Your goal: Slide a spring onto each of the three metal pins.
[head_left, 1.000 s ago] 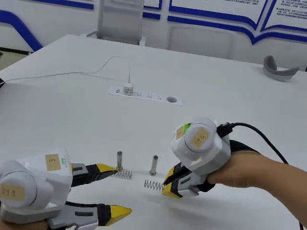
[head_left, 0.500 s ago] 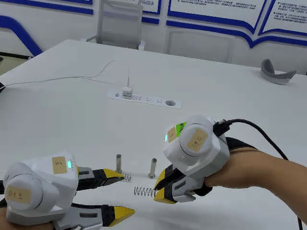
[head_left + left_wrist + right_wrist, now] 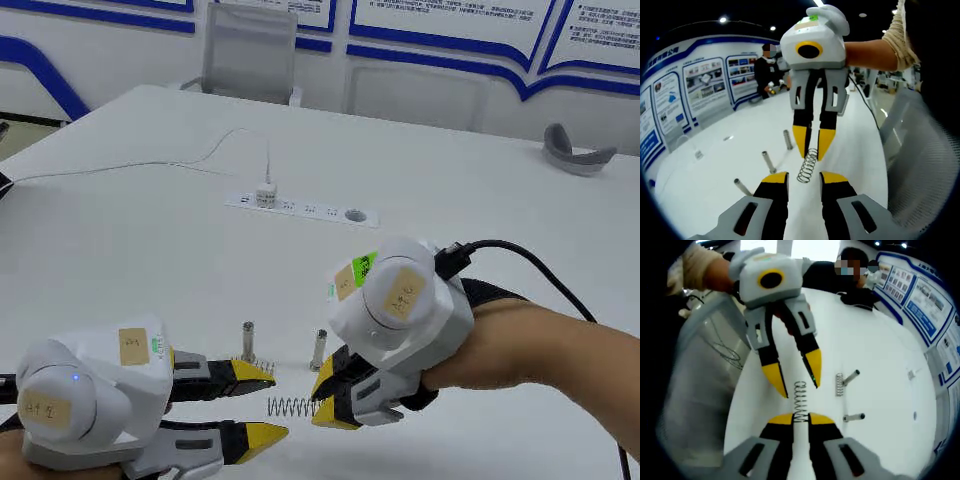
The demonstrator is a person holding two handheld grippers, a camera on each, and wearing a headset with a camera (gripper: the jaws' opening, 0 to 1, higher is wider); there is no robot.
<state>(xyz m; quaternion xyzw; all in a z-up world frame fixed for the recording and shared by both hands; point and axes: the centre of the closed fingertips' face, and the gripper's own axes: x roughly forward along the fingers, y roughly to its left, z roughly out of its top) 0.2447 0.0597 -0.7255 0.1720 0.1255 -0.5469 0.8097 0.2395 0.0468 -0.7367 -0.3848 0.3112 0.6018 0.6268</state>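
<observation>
While your right tongs pinch one end of the spring, your left tongs gape open around its free end, near an upright metal pin.

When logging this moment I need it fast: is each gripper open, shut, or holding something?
Left gripper: open, one end of the spring between its tongs, not gripped.
Right gripper: shut on the spring.

Spring just before the upright pins
</observation>
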